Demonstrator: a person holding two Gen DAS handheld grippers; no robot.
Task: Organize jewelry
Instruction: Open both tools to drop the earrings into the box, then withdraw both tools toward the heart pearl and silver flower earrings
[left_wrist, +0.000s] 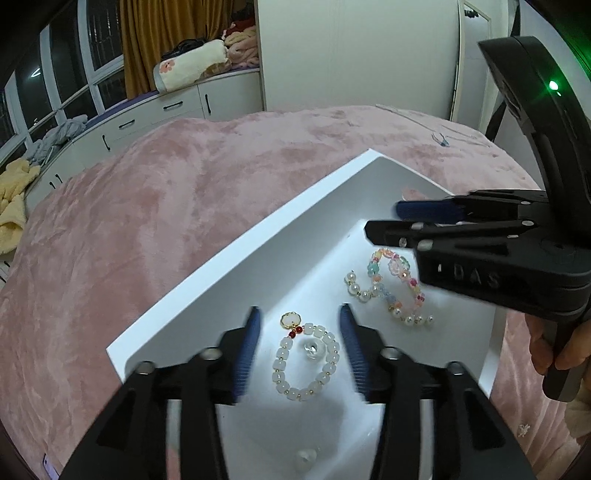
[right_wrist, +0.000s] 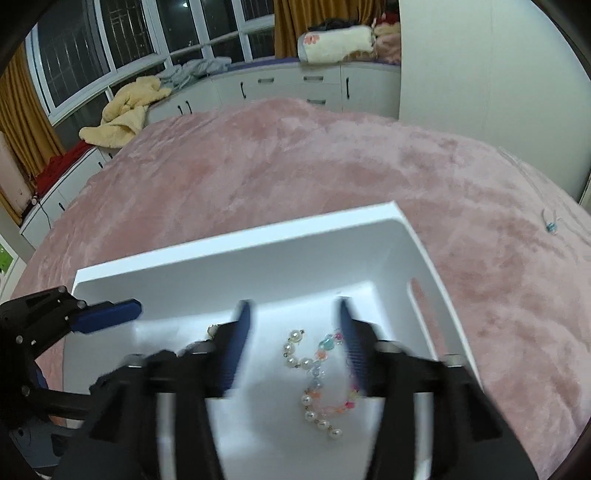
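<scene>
A white tray (left_wrist: 236, 254) lies on the pink blanket. In it lie a white bead bracelet (left_wrist: 284, 358) with red beads and a gold charm, a clear ring (left_wrist: 313, 349) inside it, and a pearl and pastel bead bracelet (left_wrist: 391, 288), also in the right wrist view (right_wrist: 317, 373). My left gripper (left_wrist: 300, 325) is open and empty, just above the white bracelet. My right gripper (right_wrist: 291, 317) is open and empty, above the pearl bracelet; it also shows in the left wrist view (left_wrist: 384, 218). The tray also shows in the right wrist view (right_wrist: 258, 258).
The pink blanket (left_wrist: 184, 192) covers the bed around the tray. A small blue item (right_wrist: 550, 226) lies on the blanket at the far right. Another clear bead (left_wrist: 304, 458) lies in the tray near me. White cabinets (right_wrist: 295, 85) with piled cloth stand behind the bed.
</scene>
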